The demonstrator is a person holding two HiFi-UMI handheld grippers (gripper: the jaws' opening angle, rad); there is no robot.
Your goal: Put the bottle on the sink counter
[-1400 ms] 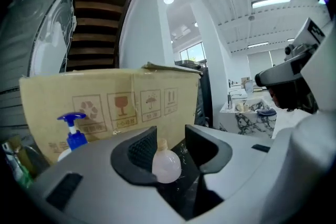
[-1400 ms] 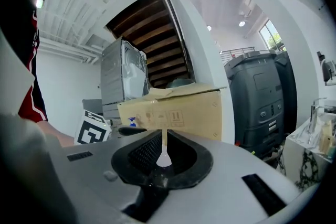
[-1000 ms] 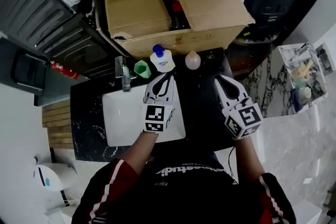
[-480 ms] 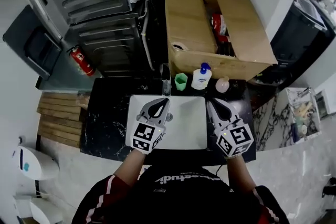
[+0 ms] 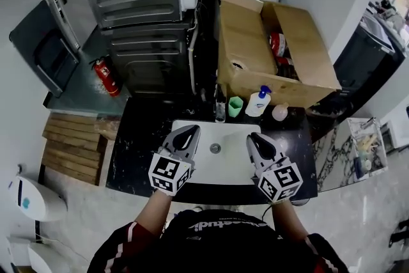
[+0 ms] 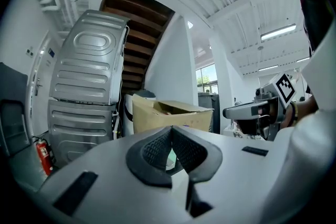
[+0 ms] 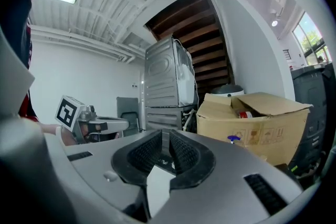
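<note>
We hold both grippers over the white basin (image 5: 220, 171) in the black surface (image 5: 137, 137). The fingers of the left gripper (image 5: 189, 132) are pressed together, holding nothing; those of the right gripper (image 5: 255, 139) all but touch, also holding nothing. The bottle (image 5: 258, 102) stands at the surface's back edge, beside a green cup (image 5: 235, 106), against the open box (image 5: 246, 54), which holds a red can (image 5: 277, 43).

There are two grippers, the left gripper (image 5: 190, 130) and the right gripper (image 5: 253, 138), and one sink (image 5: 220, 171). Along the far counter edge I count one tap (image 5: 220, 109), one green cup (image 5: 236, 106), one bottle (image 5: 258, 103) and one pale round object (image 5: 280, 112). Farther off are one cardboard box (image 5: 246, 54) and, to the left, one fire extinguisher (image 5: 106, 77).
</note>
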